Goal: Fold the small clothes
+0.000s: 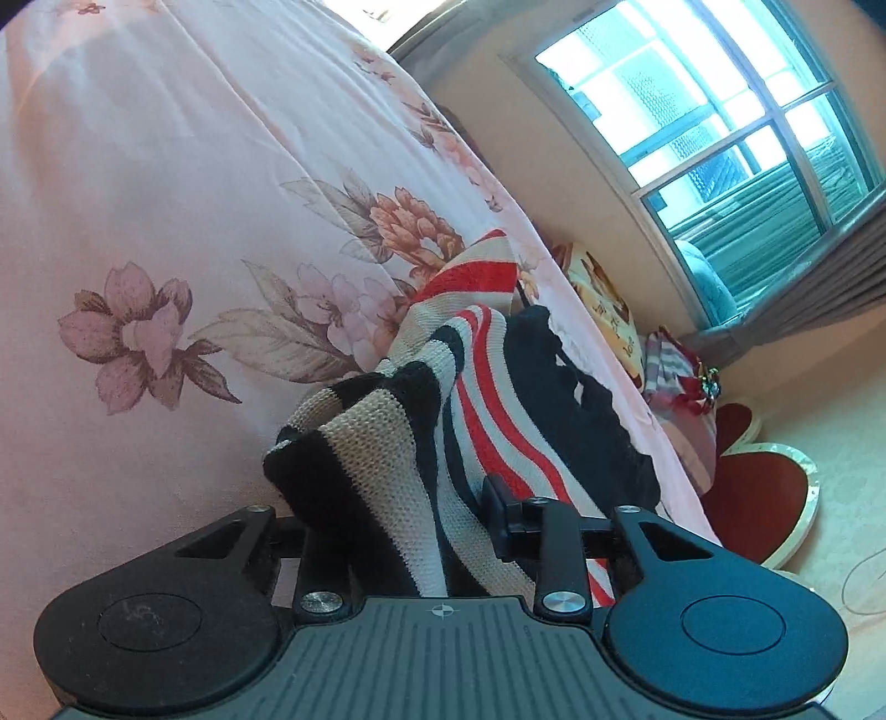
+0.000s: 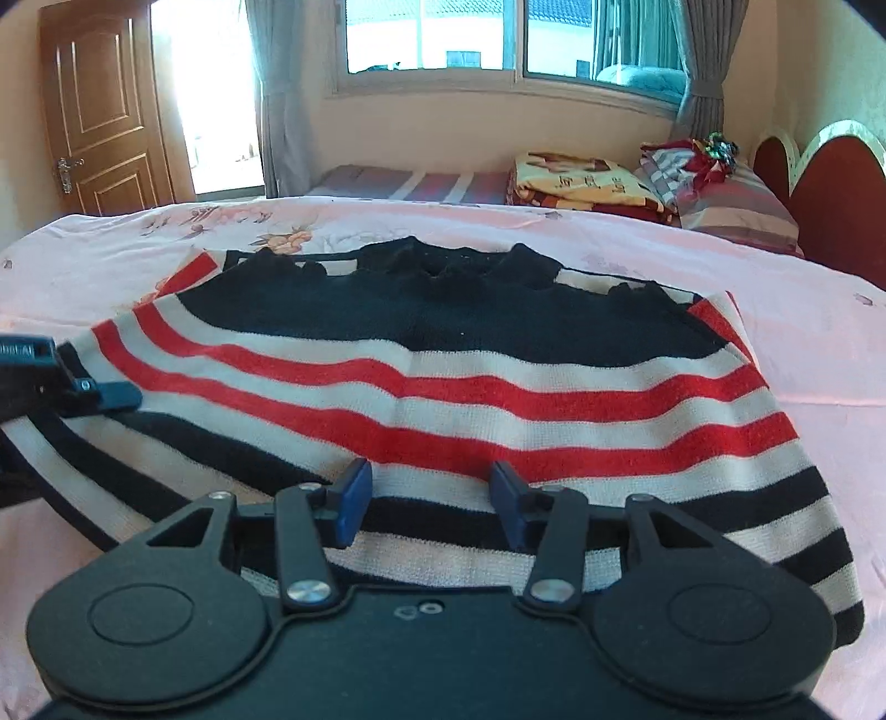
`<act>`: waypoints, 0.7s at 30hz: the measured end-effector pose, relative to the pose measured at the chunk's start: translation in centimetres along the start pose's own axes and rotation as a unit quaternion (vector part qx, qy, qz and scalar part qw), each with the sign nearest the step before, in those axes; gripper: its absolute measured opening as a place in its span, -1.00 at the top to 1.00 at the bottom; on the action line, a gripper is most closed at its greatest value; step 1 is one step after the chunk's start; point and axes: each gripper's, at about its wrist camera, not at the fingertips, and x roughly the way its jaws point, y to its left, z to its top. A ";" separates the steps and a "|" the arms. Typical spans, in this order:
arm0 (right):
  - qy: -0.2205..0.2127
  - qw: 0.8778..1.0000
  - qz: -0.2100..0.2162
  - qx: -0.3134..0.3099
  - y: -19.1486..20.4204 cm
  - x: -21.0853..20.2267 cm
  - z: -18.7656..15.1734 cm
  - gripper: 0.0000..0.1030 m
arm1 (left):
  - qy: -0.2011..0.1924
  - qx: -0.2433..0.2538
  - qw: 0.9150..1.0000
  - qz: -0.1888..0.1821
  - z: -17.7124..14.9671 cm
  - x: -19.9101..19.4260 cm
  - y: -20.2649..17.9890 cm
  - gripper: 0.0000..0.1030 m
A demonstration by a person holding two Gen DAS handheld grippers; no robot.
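Observation:
A knitted sweater with black, red and cream stripes lies spread on the pink floral bedsheet, its black neck at the far side. My left gripper is shut on the sweater, whose striped edge is bunched up between the jaws and hides one finger. In the right wrist view that left gripper shows at the left edge, clamped on the sweater's side. My right gripper hovers over the near hem, its blue pads apart, with flat fabric showing between them.
The bedsheet extends wide around the sweater. Beyond the bed lie a folded blanket, a pile of clothes on a striped pillow and a red headboard. A window and a wooden door stand behind.

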 end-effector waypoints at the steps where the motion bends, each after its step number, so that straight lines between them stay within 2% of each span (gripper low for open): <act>1: -0.005 1.000 -0.005 -0.008 0.3 -0.1 -0.2 0.08 | -0.002 0.005 1.000 0.000 0.0 -0.1 -0.4 0.59; 4: -0.008 1.000 -0.003 0.003 0.0 -0.2 -0.3 0.08 | -0.021 0.062 0.998 -0.017 0.6 -1.3 -2.5 0.64; 6: -0.008 1.000 0.004 0.013 -0.3 -0.4 -0.1 0.08 | -0.031 0.121 0.991 -0.044 0.8 -2.0 -5.5 0.64; 8: -0.008 0.999 0.021 0.044 -1.3 -0.8 0.2 0.08 | -0.031 0.185 0.980 -0.072 0.6 -2.2 -8.8 0.64; 11: -0.025 0.993 0.031 0.109 -3.4 -2.2 0.2 0.09 | -0.013 0.269 0.956 -0.119 -0.7 -1.5 -14.1 0.64; 16: -0.037 0.984 0.008 0.172 -8.5 -5.9 -1.3 0.08 | 0.065 0.356 0.915 -0.180 -6.0 1.4 -20.2 0.64; 19: -0.021 0.978 0.001 0.205 -11.4 -7.4 -3.1 0.08 | 0.139 0.393 0.895 -0.160 -9.8 4.5 -21.5 0.63; 20: -0.012 0.976 -0.001 0.216 -12.2 -7.7 -3.9 0.08 | 0.154 0.403 0.890 -0.145 -10.8 5.0 -21.6 0.62; 21: -0.007 0.975 -0.001 0.223 -12.7 -8.0 -4.5 0.08 | 0.146 0.415 0.888 -0.136 -11.4 5.0 -21.6 0.60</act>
